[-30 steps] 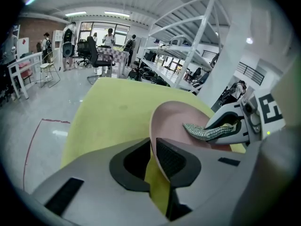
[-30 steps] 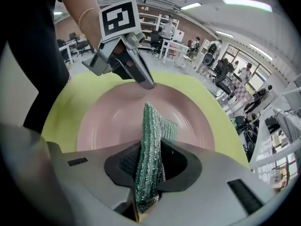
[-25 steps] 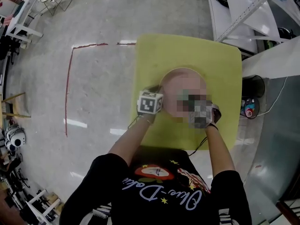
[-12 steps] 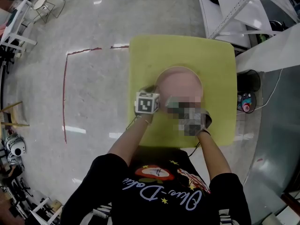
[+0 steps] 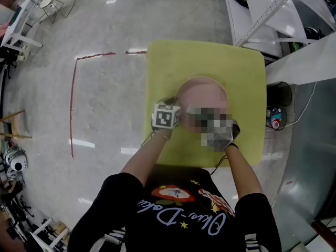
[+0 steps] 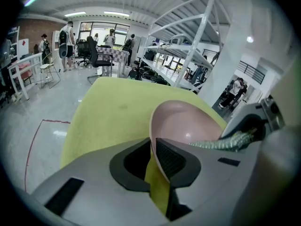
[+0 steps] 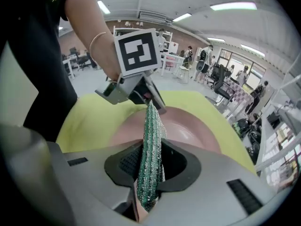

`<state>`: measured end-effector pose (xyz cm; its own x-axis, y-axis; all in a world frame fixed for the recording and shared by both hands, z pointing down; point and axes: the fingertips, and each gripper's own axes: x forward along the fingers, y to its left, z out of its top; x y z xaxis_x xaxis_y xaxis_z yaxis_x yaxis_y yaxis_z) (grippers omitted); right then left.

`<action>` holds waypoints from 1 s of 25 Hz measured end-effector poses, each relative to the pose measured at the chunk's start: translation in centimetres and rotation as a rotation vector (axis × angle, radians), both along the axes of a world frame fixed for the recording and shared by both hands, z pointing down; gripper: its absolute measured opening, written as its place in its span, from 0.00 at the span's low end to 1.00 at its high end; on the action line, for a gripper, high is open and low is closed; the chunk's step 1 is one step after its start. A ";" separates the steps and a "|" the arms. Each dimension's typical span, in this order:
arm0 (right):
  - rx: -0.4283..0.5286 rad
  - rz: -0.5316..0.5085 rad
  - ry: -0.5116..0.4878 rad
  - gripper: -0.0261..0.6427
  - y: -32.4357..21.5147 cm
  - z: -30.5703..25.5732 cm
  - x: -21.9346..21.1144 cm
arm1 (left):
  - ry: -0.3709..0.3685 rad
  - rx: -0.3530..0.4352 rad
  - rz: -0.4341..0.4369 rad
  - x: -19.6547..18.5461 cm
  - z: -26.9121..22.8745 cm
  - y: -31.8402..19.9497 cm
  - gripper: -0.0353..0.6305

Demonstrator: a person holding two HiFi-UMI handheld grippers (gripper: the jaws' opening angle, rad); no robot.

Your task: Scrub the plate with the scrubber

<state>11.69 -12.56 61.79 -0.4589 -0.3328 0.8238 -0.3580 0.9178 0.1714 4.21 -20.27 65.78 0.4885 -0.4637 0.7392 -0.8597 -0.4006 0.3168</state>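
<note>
A pink plate [image 5: 202, 91] lies on the yellow table [image 5: 241, 67]. My left gripper [image 5: 177, 106], the one with the marker cube, is at the plate's left edge. In the left gripper view the left gripper [image 6: 153, 147] is shut on the plate's [image 6: 183, 121] rim, which stands between the pads. My right gripper [image 7: 150, 166] is shut on the green mesh scrubber [image 7: 151, 126], which sticks out over the plate [image 7: 193, 128], its tip close to the left gripper [image 7: 157, 105]. A mosaic patch hides most of the right gripper [image 5: 195, 114] in the head view.
The table [image 6: 117, 107] is small, with its edges close on every side of the plate. Grey floor with a red tape line [image 5: 73, 104] lies to the left. White shelving [image 5: 262, 9] and a black bin [image 5: 277, 94] stand to the right. People are far off in the hall.
The right gripper has carried the scrubber leftward across the plate, toward the left gripper. The left gripper has kept its hold on the rim without moving.
</note>
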 end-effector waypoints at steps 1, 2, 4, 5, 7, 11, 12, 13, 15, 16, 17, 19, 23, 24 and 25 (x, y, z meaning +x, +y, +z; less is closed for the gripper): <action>0.035 -0.024 0.029 0.14 -1.1 -0.3 0.4 | -0.004 0.003 0.009 0.0 -0.1 0.0 0.10; 0.067 -0.052 0.059 0.14 -2.1 -0.4 0.8 | -0.009 0.007 0.017 0.1 0.0 -0.1 0.10; 0.112 -0.109 0.117 0.13 -3.8 -0.2 1.4 | -0.014 0.010 0.025 0.1 0.2 -0.1 0.10; 0.126 -0.134 0.143 0.14 -4.6 -0.1 1.6 | -0.014 0.007 0.029 0.1 0.2 0.0 0.10; 0.154 -0.178 0.191 0.14 -6.1 0.2 2.0 | -0.013 0.005 0.041 0.1 0.1 0.0 0.10; 0.195 -0.235 0.252 0.14 -8.6 0.8 2.4 | -0.024 0.005 0.050 -0.1 0.0 0.0 0.10; 0.197 -0.247 0.266 0.13 -8.9 1.0 2.5 | -0.025 0.006 0.050 -0.1 0.1 -0.1 0.10; 0.197 -0.263 0.280 0.13 -9.1 1.3 2.7 | -0.023 0.007 0.049 -0.1 0.2 -0.1 0.11; 0.189 -0.294 0.300 0.13 -9.1 2.0 3.1 | -0.009 0.005 0.039 -0.1 0.3 -0.2 0.10; 0.182 -0.299 0.301 0.14 -8.9 2.2 3.3 | 0.000 -0.002 0.029 -0.2 0.2 -0.2 0.10; 0.175 -0.294 0.296 0.14 -8.8 2.4 3.4 | 0.005 -0.011 0.020 -0.3 0.1 -0.1 0.10; 0.164 -0.273 0.283 0.14 -8.5 2.7 3.4 | -0.004 -0.013 0.019 -0.6 0.0 0.0 0.10; 0.143 -0.221 0.262 0.14 -7.7 2.7 3.8 | -0.020 -0.007 0.023 -0.9 -0.1 0.1 0.10; 0.138 -0.207 0.255 0.14 -7.5 2.7 4.0 | -0.021 -0.007 0.019 -0.9 -0.1 0.1 0.10; 0.133 -0.193 0.249 0.14 -7.2 2.7 4.2 | -0.023 -0.006 0.017 -0.9 -0.1 0.0 0.10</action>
<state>15.85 -19.79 64.47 -0.3137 -0.3717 0.8737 -0.1120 0.9283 0.3547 3.32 -20.24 65.72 0.4790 -0.4514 0.7528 -0.8599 -0.4135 0.2992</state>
